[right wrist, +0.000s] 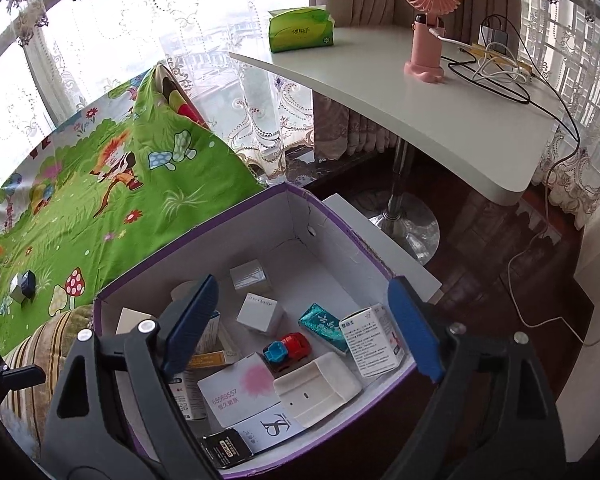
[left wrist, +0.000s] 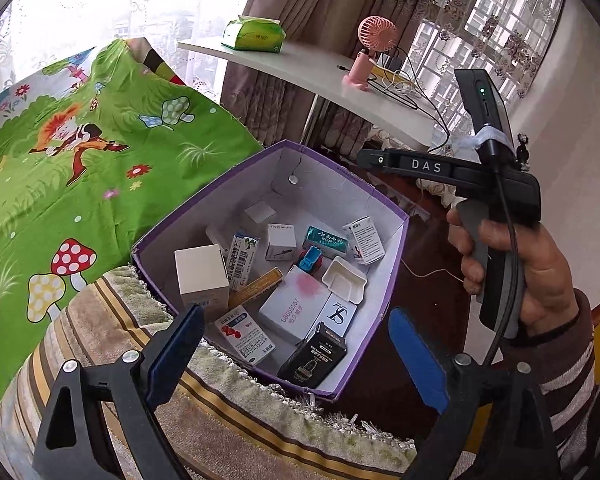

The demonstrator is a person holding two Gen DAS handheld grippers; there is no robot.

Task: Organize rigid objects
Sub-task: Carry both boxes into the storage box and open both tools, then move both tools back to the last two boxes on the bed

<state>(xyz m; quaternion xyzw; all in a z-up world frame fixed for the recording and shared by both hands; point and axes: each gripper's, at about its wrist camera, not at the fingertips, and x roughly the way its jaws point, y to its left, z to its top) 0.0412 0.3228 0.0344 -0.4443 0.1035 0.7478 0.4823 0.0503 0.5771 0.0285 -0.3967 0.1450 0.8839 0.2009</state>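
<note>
**Grippers spread over filled box**

Your left gripper [left wrist: 296, 354] and right gripper [right wrist: 300, 326] both hang spread wide and empty above the purple box [right wrist: 340, 224]. Inside it: toy car [right wrist: 287, 350], white tray [right wrist: 316, 394], black carton [left wrist: 312, 356], assorted small cartons. The box rests on a striped cushion [left wrist: 236, 420].

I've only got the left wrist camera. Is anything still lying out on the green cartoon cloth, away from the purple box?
Observer: Yes. The right wrist view shows a dark box and a silvery box side by side on the green cloth, well left of the purple box.
Operator: Is the right gripper carrying anything?
Observer: No. The right gripper is open above the purple box, with nothing between its pads.
Operator: What's outside the box's far right wall?
Observer: A flat white panel lies along that wall.
</note>
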